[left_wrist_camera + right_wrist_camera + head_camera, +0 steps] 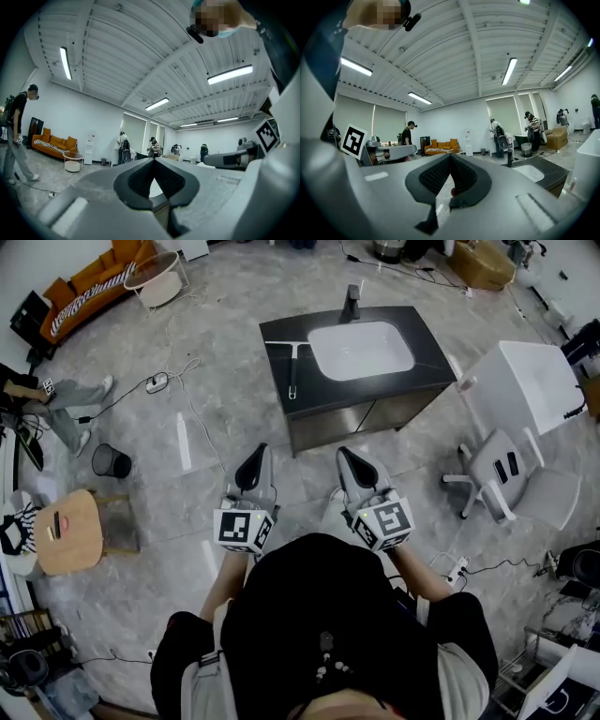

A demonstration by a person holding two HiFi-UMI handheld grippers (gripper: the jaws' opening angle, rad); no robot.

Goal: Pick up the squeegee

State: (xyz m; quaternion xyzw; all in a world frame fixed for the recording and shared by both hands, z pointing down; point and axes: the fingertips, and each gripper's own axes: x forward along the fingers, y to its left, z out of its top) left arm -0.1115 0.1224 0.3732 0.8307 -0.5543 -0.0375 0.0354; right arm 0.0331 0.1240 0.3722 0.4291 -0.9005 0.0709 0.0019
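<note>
The squeegee [292,367] lies flat on the black counter [375,390], just left of the white sink basin [361,350], its blade at the far end. Both grippers are held level over the floor, well short of the counter. My left gripper [259,450] has its jaws closed together with nothing between them, as the left gripper view [153,162] also shows. My right gripper [344,454] is likewise shut and empty, its tips meeting in the right gripper view [450,157]. The squeegee does not show in either gripper view.
A faucet [352,302] stands behind the sink. A white office chair [497,476] and a white box [527,382] are to the right. A black bin [111,461], a wooden stool [67,531] and floor cables [173,381] lie left. Several people stand farther off.
</note>
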